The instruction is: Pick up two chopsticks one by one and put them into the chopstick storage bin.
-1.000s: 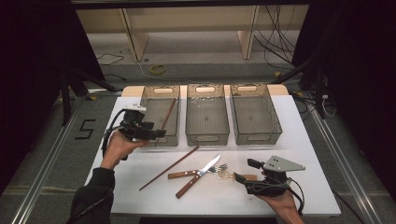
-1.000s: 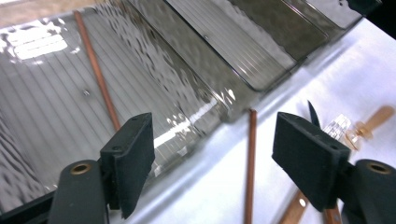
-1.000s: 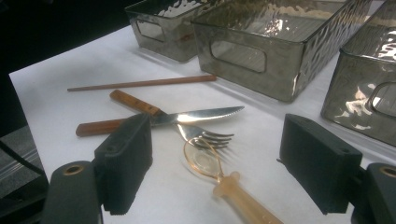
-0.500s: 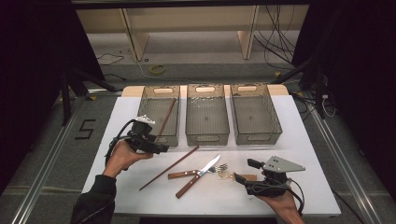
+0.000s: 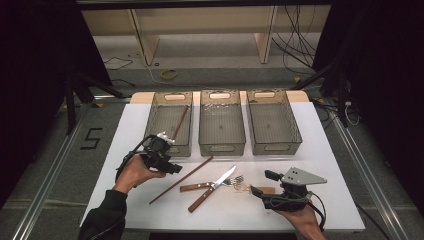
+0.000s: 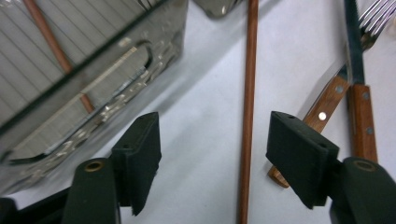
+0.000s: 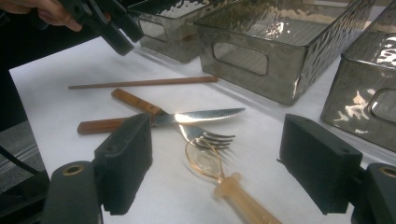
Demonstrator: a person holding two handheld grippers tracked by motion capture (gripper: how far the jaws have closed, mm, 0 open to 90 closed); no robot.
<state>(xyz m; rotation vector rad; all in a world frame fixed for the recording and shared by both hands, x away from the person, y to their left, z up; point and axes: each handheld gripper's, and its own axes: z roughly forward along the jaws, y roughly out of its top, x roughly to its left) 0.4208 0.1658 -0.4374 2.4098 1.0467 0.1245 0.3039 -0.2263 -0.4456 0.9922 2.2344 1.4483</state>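
The loose chopstick (image 5: 181, 180) is lying flat on the white tabletop (image 5: 330, 150), slanting just in front of the left bin (image 5: 170, 123), and that's clearly what the left gripper (image 5: 167, 165) is going for: in the left gripper view the stick (image 6: 246, 116) is running right up between the two fingers (image 6: 140, 154), which are standing apart and not touching it, though they've just been closing in a bit. Makes sense, since its twin chopstick (image 5: 179, 122) is already leaning inside that left bin, so this looks like sorting by type. The knife (image 5: 212, 187) and fork (image 5: 210, 185) are crossing each other just right of the stick, with a little gold-wire tool (image 5: 247, 189) beside them, probably waiting for the middle bin (image 5: 222, 122) and right bin (image 5: 273, 121). The right gripper (image 5: 260, 185) is hovering low near that pile, fingers (image 7: 126, 158) wide apart, gripping nothing, I'd guess parked until its turn.
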